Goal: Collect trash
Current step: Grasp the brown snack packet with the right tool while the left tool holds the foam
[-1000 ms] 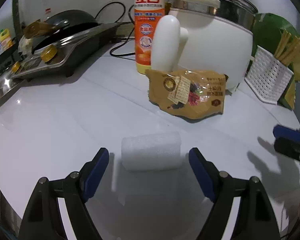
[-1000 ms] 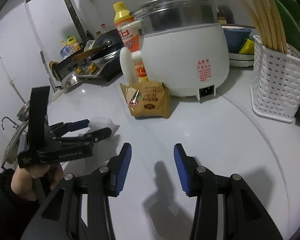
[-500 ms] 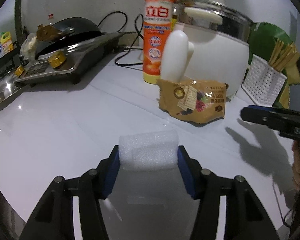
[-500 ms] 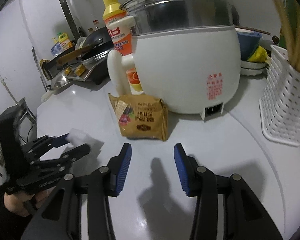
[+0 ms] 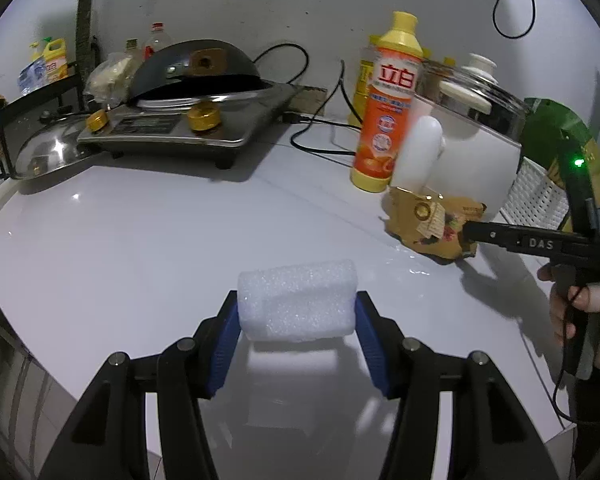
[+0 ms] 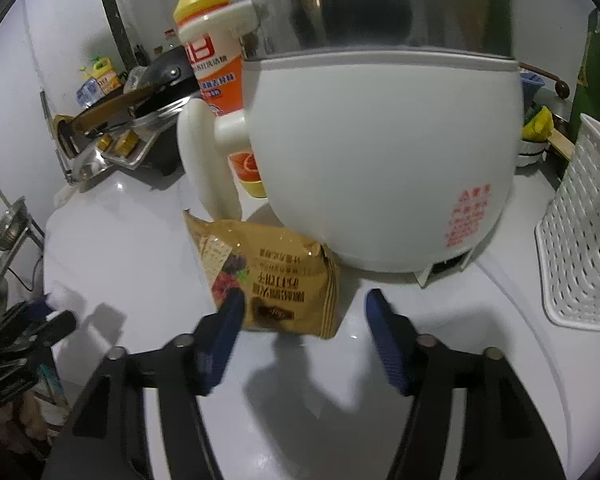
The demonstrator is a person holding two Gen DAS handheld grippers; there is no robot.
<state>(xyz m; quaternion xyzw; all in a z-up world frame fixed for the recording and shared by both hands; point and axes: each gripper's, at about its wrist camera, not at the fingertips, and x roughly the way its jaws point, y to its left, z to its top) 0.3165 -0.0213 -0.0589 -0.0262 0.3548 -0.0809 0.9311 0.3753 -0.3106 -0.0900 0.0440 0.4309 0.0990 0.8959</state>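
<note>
A white foam block (image 5: 296, 298) is clamped between the blue pads of my left gripper (image 5: 297, 314), a little above the white counter (image 5: 140, 240). A brown snack wrapper (image 6: 268, 272) lies on the counter against the foot of the white cooker. My right gripper (image 6: 305, 314) hovers at the wrapper's near edge. Its jaws are opening, the wrapper's near end sits between the fingertips, and the pads are not pressing on it. In the left wrist view the right gripper (image 5: 500, 236), held by a hand (image 5: 580, 312), reaches over that wrapper (image 5: 428, 224).
The white electric cooker (image 6: 380, 140) stands right behind the wrapper, with an orange detergent bottle (image 5: 388, 112) beside its handle. A white slotted basket (image 6: 580, 240) is at the right. A stove with a wok (image 5: 188, 120) and cables fill the back left.
The left gripper closed on the foam block and drew it back and up. The right gripper moved forward to the wrapper and its jaws spread wider.
</note>
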